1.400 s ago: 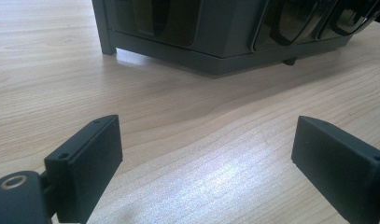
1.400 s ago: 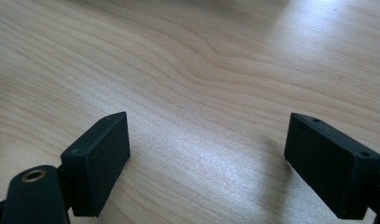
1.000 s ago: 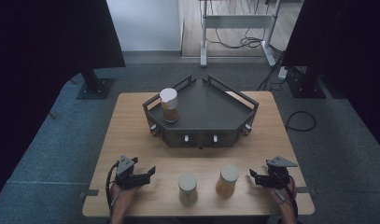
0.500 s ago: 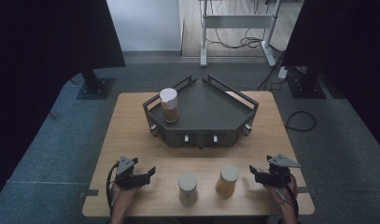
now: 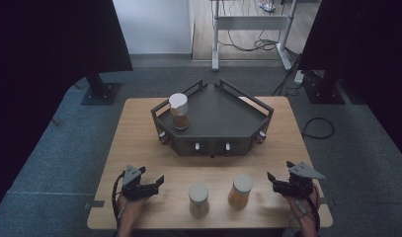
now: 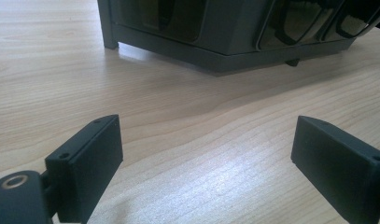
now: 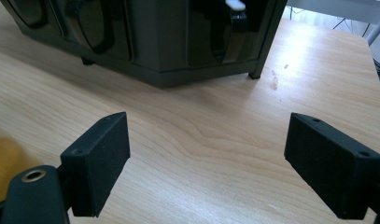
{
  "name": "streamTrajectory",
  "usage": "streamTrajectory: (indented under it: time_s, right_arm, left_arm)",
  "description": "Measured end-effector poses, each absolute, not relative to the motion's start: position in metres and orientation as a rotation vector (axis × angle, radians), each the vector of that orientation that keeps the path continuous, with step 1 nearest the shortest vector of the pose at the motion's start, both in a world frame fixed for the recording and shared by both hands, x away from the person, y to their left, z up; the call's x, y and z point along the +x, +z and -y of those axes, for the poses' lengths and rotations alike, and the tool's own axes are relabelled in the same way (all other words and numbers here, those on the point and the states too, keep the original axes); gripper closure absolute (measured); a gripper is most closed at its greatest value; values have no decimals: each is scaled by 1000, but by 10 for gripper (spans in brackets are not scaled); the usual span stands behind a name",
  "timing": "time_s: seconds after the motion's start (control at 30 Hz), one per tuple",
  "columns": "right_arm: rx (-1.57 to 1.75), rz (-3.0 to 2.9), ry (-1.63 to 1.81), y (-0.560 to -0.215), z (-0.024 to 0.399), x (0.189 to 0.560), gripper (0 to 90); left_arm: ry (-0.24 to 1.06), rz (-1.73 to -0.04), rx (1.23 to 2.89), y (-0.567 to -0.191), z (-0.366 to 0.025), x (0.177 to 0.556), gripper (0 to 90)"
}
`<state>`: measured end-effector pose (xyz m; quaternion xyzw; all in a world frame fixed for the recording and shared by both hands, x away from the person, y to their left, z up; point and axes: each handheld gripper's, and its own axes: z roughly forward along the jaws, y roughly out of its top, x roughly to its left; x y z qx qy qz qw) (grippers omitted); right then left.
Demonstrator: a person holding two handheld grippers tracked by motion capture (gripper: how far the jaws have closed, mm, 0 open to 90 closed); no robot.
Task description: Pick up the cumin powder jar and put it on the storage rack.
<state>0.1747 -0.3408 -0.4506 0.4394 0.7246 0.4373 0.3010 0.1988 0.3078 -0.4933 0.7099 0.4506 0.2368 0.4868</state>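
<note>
Toppling is the main risk judged here: the tall orange-filled jar with a pale lid (image 5: 240, 190), standing on the light wooden table (image 5: 139, 143) just beside the right gripper (image 5: 275, 182), could be knocked over if it were approached too fast or caught near its lid, and its neighbour, the paler jar (image 5: 198, 199), might be struck in turn. Both the right gripper and the left gripper (image 5: 156, 183) are held with jaws spread wide, nothing being grasped or touched, as both gripper views confirm. A third jar (image 5: 179, 111) is seen standing in the dark grey angular tray (image 5: 228, 116).
</note>
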Motion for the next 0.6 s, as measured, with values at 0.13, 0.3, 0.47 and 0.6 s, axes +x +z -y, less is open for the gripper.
streamTrajectory:
  time_s: [0.13,0.3,0.47,0.6]
  right_arm:
    - [1155,-1915,1167,-444,338,172,137]
    - [1170,-1894,1187,-441,339,169,139]
    - [1191,-1866,1216,-442,343,164,130]
    - [1203,-1838,1233,-439,345,160,113]
  left_arm:
    - [577,-1096,1722,-493,-308,198,83]
    - [577,-1092,1740,-493,-307,200,83]
    - [573,-1093,1737,-494,-306,200,83]
    - [573,-1093,1738,-494,-306,200,83]
